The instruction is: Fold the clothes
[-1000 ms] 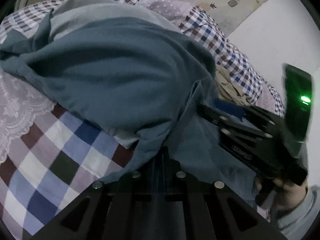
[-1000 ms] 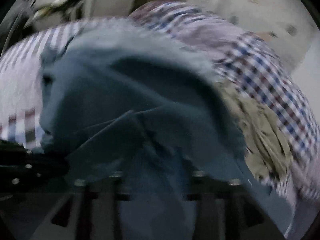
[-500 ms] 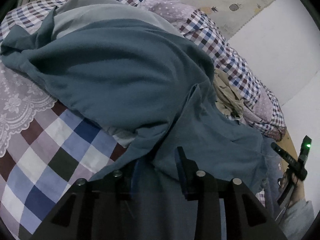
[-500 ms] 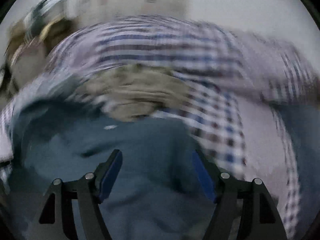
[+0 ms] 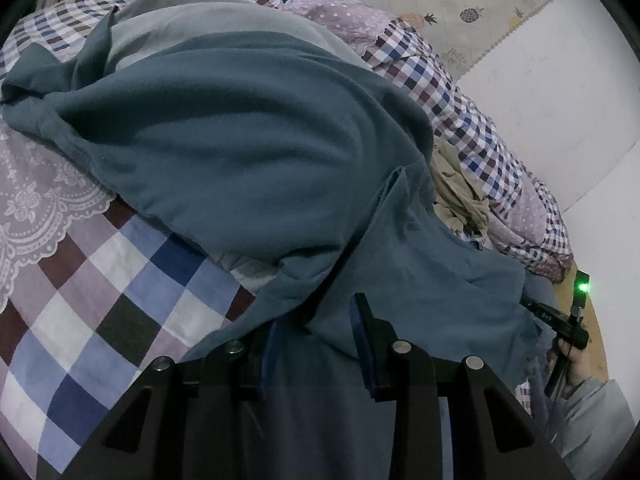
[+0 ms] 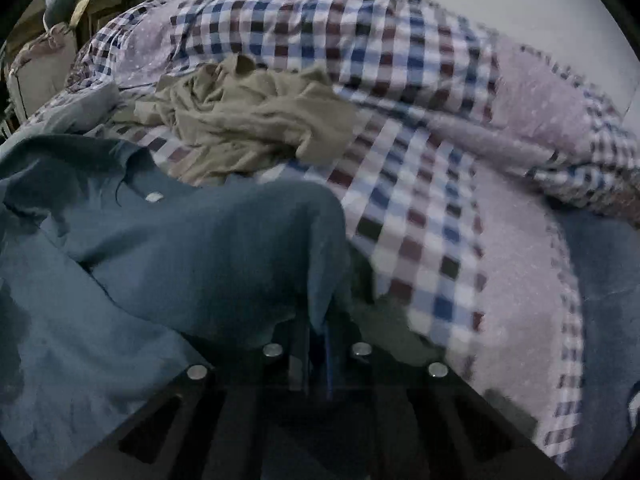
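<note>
Blue shirt (image 5: 248,152) lies rumpled on the bed (image 5: 120,304). Right gripper (image 6: 318,344) fingers pinch its edge, likely to pull it flat; left gripper (image 5: 316,340) fingers spread around a fold.

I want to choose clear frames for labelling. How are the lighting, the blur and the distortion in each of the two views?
Left wrist view: dim and bluish but sharp, the blue garment clearly folded; fisheye bends the wall edge; the green light glows strongly. Right wrist view: equally dim, softer; the checked quilt is smeared at right, the beige garment fairly clear.
</note>
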